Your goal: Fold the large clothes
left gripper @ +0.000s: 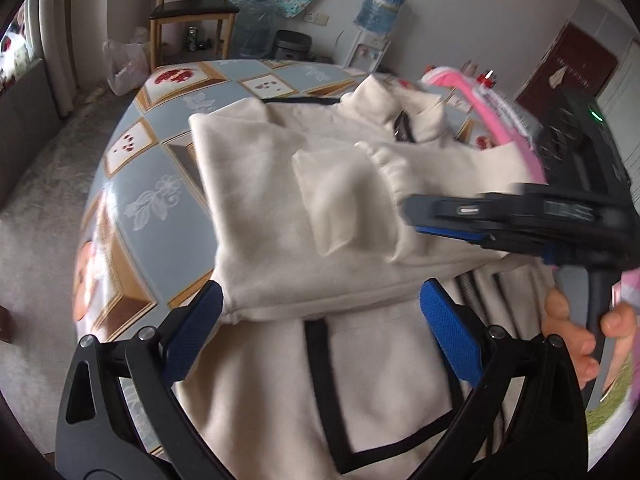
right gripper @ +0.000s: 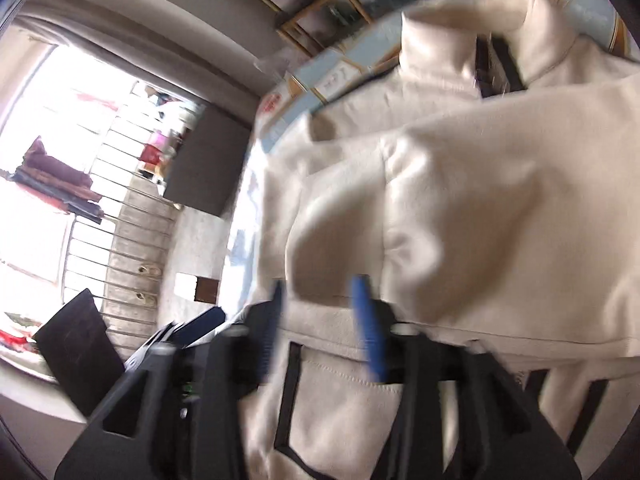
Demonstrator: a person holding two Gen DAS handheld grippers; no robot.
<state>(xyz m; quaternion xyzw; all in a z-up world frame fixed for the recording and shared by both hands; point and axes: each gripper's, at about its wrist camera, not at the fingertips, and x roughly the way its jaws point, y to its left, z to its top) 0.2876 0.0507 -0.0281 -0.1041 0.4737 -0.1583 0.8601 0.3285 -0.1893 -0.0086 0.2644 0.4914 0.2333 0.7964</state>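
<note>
Cream jacket [left gripper: 260, 184] on the round table [left gripper: 160, 184], partly folded.
Your left gripper [left gripper: 320, 328] is spread wide and holds nothing, right over the near hem. The jacket runs long, away from you toward its collar [left gripper: 376, 102]. Your right gripper [right gripper: 324, 320] is spread too, empty, nearer the folded sleeve [left gripper: 336, 196].

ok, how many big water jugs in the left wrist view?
2. One blue water jug sits on the white dispenser against the far wall; a second water jug stands on the floor beside the wooden chair. Others may be hidden behind the table.
</note>
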